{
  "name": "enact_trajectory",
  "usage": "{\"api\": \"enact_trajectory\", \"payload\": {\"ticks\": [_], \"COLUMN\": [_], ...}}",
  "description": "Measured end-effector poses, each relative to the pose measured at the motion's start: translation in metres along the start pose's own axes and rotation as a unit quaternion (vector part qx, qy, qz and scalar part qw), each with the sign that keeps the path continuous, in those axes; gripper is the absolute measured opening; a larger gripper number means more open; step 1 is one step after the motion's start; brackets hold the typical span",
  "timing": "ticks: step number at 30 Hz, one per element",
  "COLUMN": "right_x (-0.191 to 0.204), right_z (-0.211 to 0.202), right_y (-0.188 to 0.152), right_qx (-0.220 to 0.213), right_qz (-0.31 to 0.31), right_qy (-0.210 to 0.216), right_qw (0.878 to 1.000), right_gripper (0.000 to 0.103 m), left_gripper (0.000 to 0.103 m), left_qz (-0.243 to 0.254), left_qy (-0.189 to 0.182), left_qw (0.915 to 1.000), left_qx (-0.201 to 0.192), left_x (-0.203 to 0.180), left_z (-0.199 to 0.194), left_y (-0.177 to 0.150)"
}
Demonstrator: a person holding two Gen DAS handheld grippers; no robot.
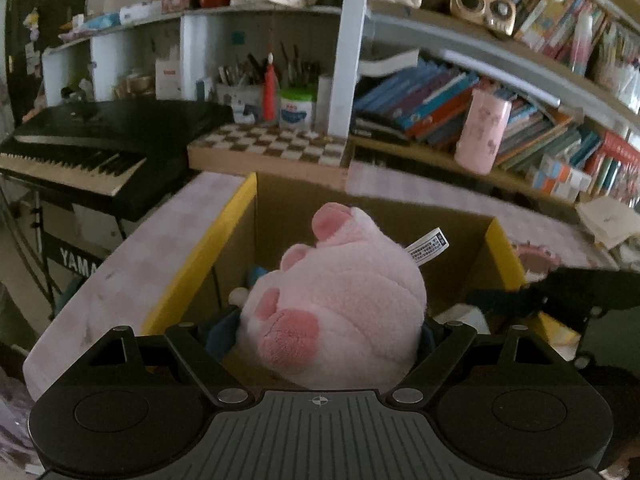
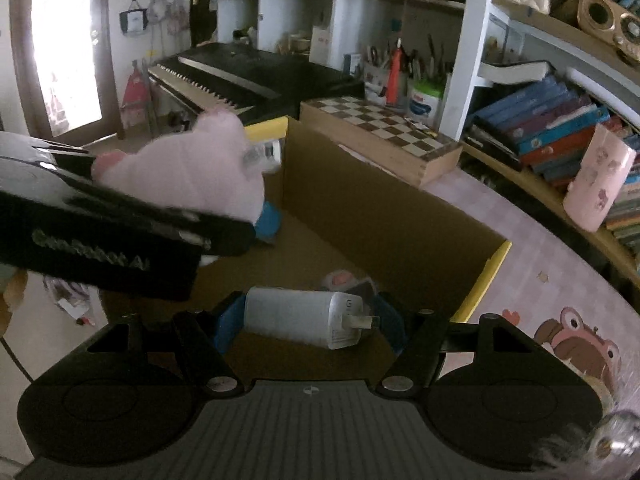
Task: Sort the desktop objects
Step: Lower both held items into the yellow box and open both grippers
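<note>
Hovering over the cardboard box (image 1: 400, 208), the left hand-held gripper (image 1: 332, 320) is clamped on a squishy, light pink plush (image 1: 340, 300) (grab mid-body), while the right hand-held gripper (image 2: 308, 320) pinches a rigid, slick white charger (image 2: 296, 316).

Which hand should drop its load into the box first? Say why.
Probably right: the right gripper holds the charger low inside the box; the left gripper holds the plush higher.

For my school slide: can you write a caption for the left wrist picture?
The left gripper holds a pink plush paw over the open cardboard box.
</note>
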State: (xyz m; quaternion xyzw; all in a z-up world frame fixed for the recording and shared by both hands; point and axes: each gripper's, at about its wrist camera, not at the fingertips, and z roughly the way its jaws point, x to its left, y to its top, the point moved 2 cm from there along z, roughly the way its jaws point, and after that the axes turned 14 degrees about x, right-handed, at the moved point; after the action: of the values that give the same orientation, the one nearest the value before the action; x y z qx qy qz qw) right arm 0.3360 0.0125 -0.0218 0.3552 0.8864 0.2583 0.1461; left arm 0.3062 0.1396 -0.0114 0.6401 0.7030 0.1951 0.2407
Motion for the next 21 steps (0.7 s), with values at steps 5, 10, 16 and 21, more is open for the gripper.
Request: {"api": "enact_trajectory", "payload": {"ticks": [5,10,16,21], "right_x": [-0.001,-0.001,0.000,0.000], "right_z": [0.004,0.010,0.011,0.008], "right_y": [0.001,0.005,0.003,0.004], "right_qx": [0.010,0.029,0.034,0.035], "right_qz": [-0.011,-0.035,-0.044,-0.041], "right_qy": [0.007,0.005,-0.002,-0.008], "right_qw": [1.000,0.999,0.998,0.999], "right_gripper": [0.068,0.068,0.068,0.069], "left_gripper": [0.087,0.089,0.091,0.095], "left_qz": [0.002,-0.008,-0.010,0.003], "left_qy": [0.002,0.000,-0.002,0.003], "left_qw": [0.9998,0.9991,0.9988,0.9996], "left_qx": [0.018,0.042,0.047,0.029], "left_x": [-0.001,0.002,0.002,-0.002], "left_z": [0.010,0.020,0.021,0.011], "left_y": [-0.002,0.000,-0.001,-0.002]}}
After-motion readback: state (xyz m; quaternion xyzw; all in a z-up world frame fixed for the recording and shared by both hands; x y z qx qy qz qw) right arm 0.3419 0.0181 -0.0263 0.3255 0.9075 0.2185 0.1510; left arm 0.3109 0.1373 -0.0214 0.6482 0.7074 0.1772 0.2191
